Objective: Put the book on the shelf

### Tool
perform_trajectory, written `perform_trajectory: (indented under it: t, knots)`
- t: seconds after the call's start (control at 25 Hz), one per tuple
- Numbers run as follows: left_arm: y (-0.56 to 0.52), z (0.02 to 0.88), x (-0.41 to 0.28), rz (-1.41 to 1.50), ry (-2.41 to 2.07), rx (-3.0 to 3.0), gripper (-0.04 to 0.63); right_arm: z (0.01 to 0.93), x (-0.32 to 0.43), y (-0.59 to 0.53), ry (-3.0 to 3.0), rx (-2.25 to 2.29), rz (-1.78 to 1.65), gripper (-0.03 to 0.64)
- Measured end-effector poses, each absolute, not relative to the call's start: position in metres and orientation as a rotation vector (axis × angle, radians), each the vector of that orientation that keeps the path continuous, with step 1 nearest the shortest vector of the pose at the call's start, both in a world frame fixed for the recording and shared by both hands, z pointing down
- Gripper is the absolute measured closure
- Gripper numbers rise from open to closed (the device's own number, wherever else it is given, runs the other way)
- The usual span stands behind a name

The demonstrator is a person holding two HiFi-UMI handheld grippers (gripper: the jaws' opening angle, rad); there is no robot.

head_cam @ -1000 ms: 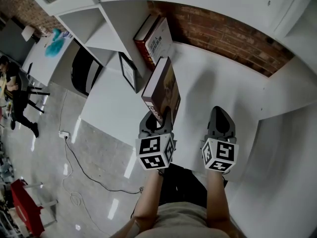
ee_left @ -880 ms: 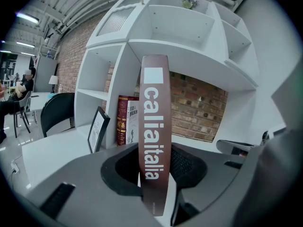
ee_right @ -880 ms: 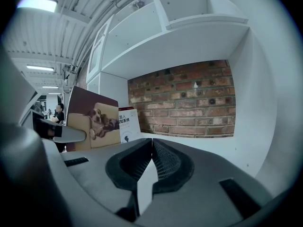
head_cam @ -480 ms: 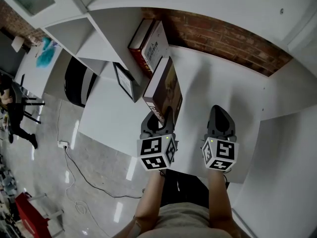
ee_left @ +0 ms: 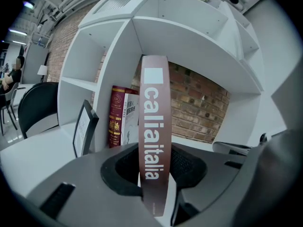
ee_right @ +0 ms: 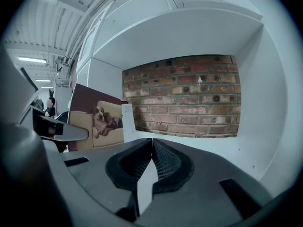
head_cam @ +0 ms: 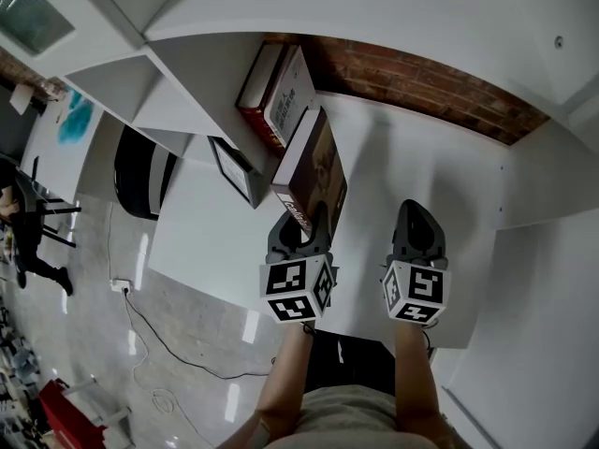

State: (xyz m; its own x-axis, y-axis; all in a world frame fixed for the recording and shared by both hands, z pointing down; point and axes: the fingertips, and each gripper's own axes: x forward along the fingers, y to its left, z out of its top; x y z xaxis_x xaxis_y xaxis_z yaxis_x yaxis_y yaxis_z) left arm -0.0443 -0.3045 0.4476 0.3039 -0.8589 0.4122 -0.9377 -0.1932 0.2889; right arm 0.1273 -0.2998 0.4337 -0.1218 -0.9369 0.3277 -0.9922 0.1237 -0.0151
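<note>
A brown book (head_cam: 314,171) with a dog picture on its cover stands on edge, spine toward me. My left gripper (head_cam: 301,224) is shut on its near end, and in the left gripper view the lettered spine (ee_left: 152,126) rises between the jaws of that gripper (ee_left: 154,167). The book's far end reaches into the white shelf bay (head_cam: 412,166), close beside a red-spined book (head_cam: 281,92) that leans against the divider. My right gripper (head_cam: 416,223) hovers to the right over the shelf board. Its jaws meet with nothing between them (ee_right: 152,148).
A black picture frame (head_cam: 234,168) leans on the outer side of the shelf divider. A brick wall (head_cam: 421,87) closes the back of the bay. A black chair (head_cam: 140,171) and a floor cable (head_cam: 178,344) lie to the left.
Both grippers have moved toward the shelf, and the book went with the left one. Its far end now sits closer to the red-spined book.
</note>
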Motion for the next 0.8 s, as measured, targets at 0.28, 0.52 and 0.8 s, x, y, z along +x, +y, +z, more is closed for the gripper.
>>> perform_trajectory:
  t: [0.28, 0.52, 0.8]
  knots:
    - [-0.328, 0.459, -0.043, 0.229, -1.551, 2.107, 0.448, 0.443, 0.125, -0.312, -2.124, 1.921, 0.364, 0.600]
    - [-0.348, 0.465, -0.039, 0.238, -1.535, 2.123, 0.448, 0.449, 0.124, -0.320, -2.105, 1.925, 0.372, 0.600]
    - [-0.367, 0.471, -0.034, 0.244, -1.527, 2.141, 0.448, 0.457, 0.121, -0.327, -2.089, 1.919, 0.391, 0.600]
